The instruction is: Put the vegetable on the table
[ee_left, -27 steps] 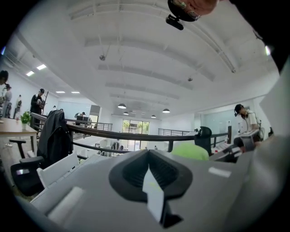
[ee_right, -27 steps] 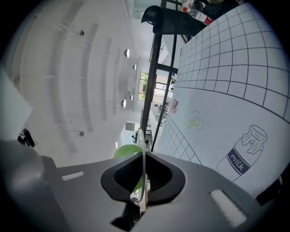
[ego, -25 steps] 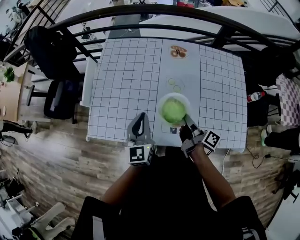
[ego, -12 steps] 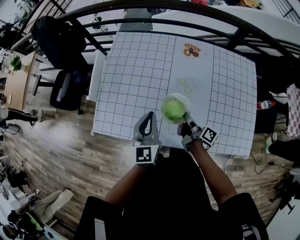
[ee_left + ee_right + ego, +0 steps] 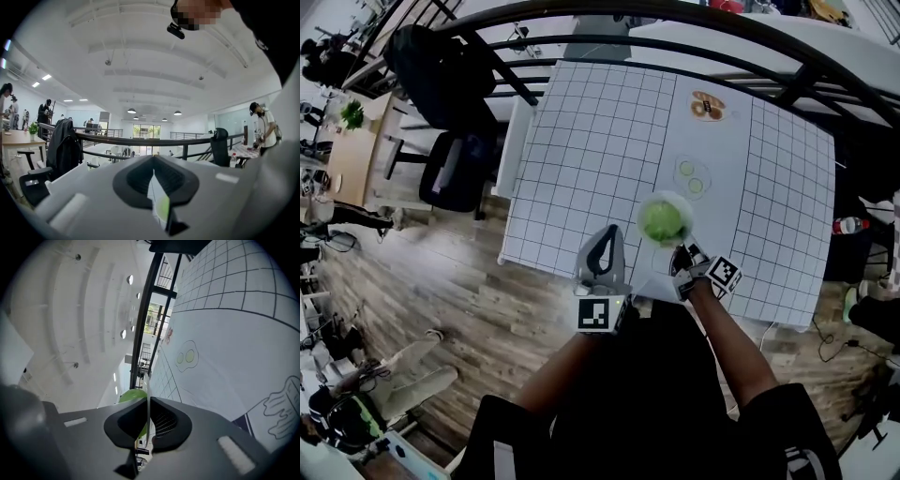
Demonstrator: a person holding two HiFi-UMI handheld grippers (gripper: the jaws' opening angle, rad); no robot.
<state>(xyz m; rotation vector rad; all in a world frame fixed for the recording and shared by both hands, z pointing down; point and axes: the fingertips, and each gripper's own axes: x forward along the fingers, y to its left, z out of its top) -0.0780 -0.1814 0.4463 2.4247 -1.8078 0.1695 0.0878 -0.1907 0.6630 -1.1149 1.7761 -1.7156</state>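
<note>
Two grippers are showing at the near edge of the table [image 5: 581, 159], which is wearing a white cloth ruled in dark squares. The right gripper [image 5: 678, 249] is pinching the near rim of a white plate [image 5: 665, 195]. In the right gripper view its jaws are pressing together on that thin rim [image 5: 147, 380], which is running edge-on between the two dark pads. A round green vegetable [image 5: 663, 222] is sitting in the middle of the plate, and in the right gripper view it is bulging out just left of the rim [image 5: 131, 396]. The plate is lying over the near middle of the table, right of the left gripper. Whether it is touching the cloth cannot be told.

The left gripper [image 5: 606, 236] is pointing toward the far side, just left of the plate and apart from it. In the left gripper view its jaws are meeting at the tips [image 5: 153, 161] with nothing between them.

Farther along the plain middle strip of the cloth, a printed outline holding two pale green rounds [image 5: 692, 175] is lying beyond the plate, and a brown printed picture [image 5: 707, 106] is lying near the far edge. A black chair [image 5: 441, 75] draped with a dark jacket is standing at the far left, beside a dark railing [image 5: 675, 19].
</note>
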